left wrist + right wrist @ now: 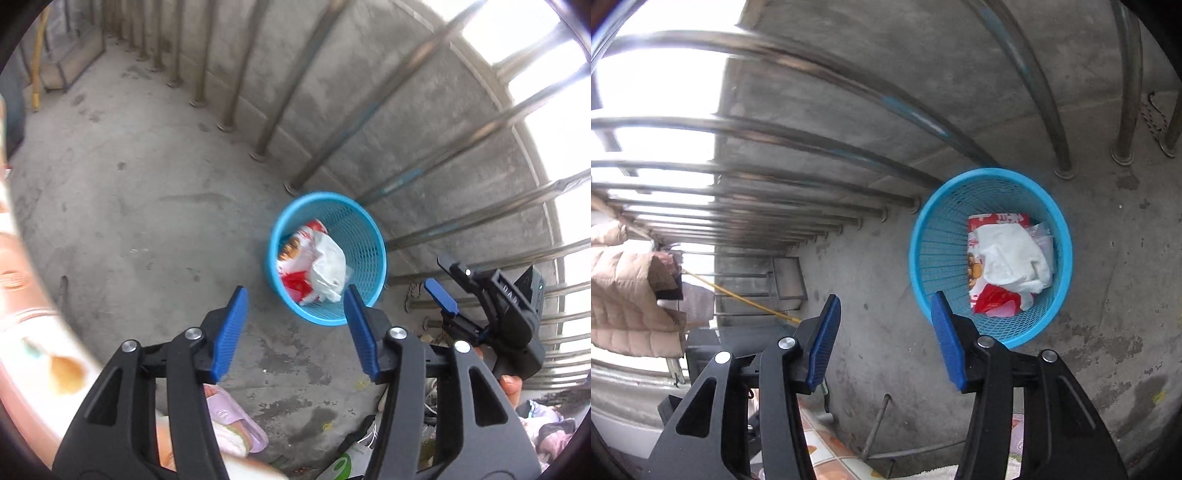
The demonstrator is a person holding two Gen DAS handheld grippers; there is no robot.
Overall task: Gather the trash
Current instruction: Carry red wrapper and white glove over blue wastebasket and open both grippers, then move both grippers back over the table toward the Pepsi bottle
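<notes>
Concrete balcony floor, stained, bounded by a low wall with steel railing bars.

Container: one blue mesh basket, round, upright, mouth facing up, standing on the floor against the foot of the railing. Contents: a crumpled white plastic bag uppermost, lying over red-and-white printed wrappers; long axes of the crumpled pieces cannot be told.

Your left gripper: jaws spread wide, nothing between them, held above the floor near the basket's rim.

Your right gripper: jaws likewise spread and empty, basket just beyond its right finger.

Also present: a pink slipper below your left gripper.
</notes>
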